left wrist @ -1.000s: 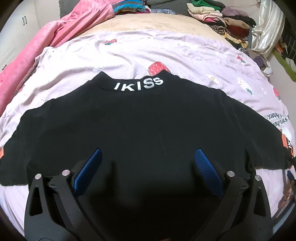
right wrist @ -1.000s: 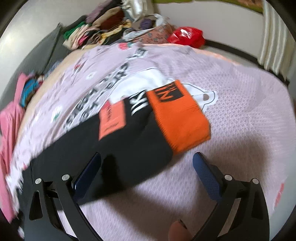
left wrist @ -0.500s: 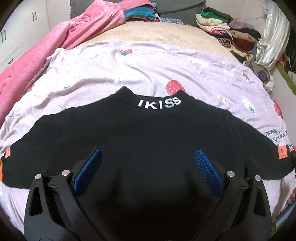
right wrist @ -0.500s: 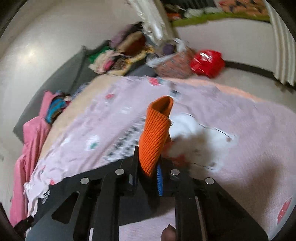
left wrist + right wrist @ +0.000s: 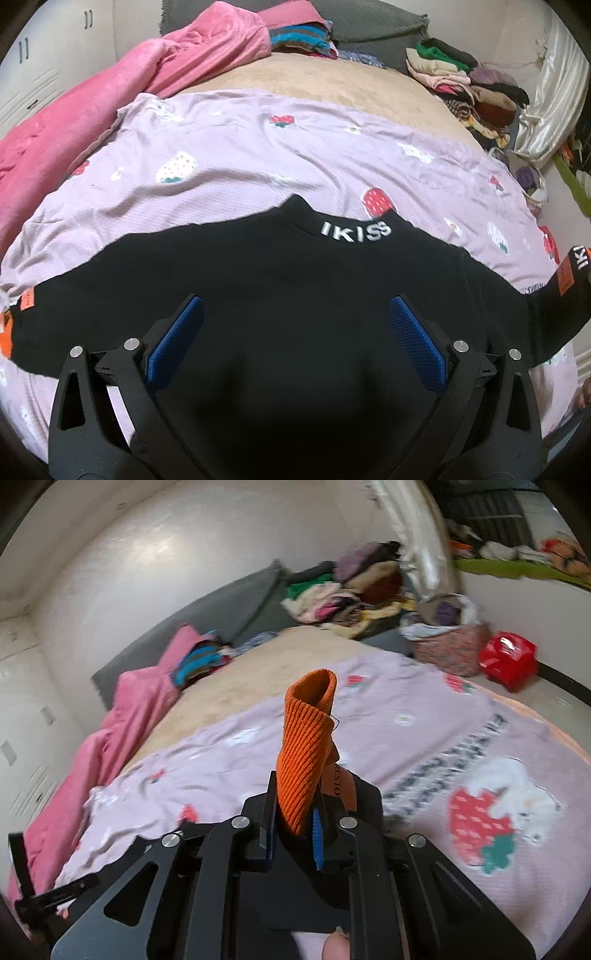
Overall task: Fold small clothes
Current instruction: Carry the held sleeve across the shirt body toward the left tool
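Right wrist: our right gripper [image 5: 293, 834] jaws pinch the orange cuff [image 5: 304, 746]; left gripper [image 5: 293, 341] gapes empty over the black sweater [image 5: 295, 280]. Next, we'd fold that sleeve inward.

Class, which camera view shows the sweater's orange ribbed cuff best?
The right wrist view: the orange ribbed cuff stands centred, clamped in the right gripper. The left wrist view shows only that sleeve's end at its right edge.

Right hand-held gripper [image 5: 295, 834] pinches the orange cuff [image 5: 304, 746] above the lilac sheet [image 5: 424, 731]
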Available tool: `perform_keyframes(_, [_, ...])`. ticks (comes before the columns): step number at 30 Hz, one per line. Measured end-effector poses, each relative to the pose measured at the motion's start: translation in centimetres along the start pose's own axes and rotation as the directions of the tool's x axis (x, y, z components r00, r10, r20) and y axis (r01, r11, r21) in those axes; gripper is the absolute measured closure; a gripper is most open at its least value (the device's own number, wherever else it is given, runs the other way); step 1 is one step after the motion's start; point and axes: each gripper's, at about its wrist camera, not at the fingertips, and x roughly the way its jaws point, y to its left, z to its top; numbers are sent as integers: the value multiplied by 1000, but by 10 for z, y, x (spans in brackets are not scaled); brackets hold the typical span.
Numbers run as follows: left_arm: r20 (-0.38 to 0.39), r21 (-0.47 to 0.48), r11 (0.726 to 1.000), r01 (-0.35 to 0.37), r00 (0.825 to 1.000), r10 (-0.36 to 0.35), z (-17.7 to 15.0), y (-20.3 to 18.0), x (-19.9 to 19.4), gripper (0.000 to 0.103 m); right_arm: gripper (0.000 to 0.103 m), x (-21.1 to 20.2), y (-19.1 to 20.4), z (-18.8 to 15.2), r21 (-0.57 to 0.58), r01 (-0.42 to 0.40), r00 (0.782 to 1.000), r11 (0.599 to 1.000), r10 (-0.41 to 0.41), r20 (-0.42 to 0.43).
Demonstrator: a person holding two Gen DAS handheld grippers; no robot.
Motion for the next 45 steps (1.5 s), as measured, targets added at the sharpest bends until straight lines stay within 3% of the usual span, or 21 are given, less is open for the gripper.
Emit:
perform_keyframes(7, [20, -55, 998, 5, 1000, -4, 6, 28, -12, 9, 89, 7, 64, -4, -88, -85, 996, 992, 83, -29])
perform_keyframes(23, [4, -148, 988, 45, 999, -45, 0, 85, -22, 9, 89, 26, 162, -48, -275, -185, 977, 943, 147, -155])
perform_keyframes(29, [-31, -193, 977, 89, 995, -96, -6, 106, -18, 9, 89, 39, 198, -81, -331, -235, 963, 914, 171, -209])
perform_keyframes(38, [-82, -230, 954, 193, 973, -216, -16, 120, -3, 9, 86, 62, 243, -133, -413, -279, 943, 867, 164, -291])
perform_keyframes(40, [-81, -244, 948, 205, 970, -231, -18, 122, 1, 9, 82, 66, 252, -146, -428, -293, 936, 855, 164, -312])
perform_keyframes(41, [-80, -247, 946, 212, 968, -237, -18, 123, 2, 9, 73, 67, 255, -150, -429, -304, 931, 851, 168, -324])
perform_keyframes(43, [-79, -265, 937, 228, 963, -257, -18, 126, 5, 10, 69, 66, 261, -160, -431, -346, 914, 834, 195, -355])
perform_keyframes(45, [-80, -273, 932, 239, 960, -269, -19, 126, 9, 10, 51, 61, 265, -168, -435, -380, 900, 816, 217, -379])
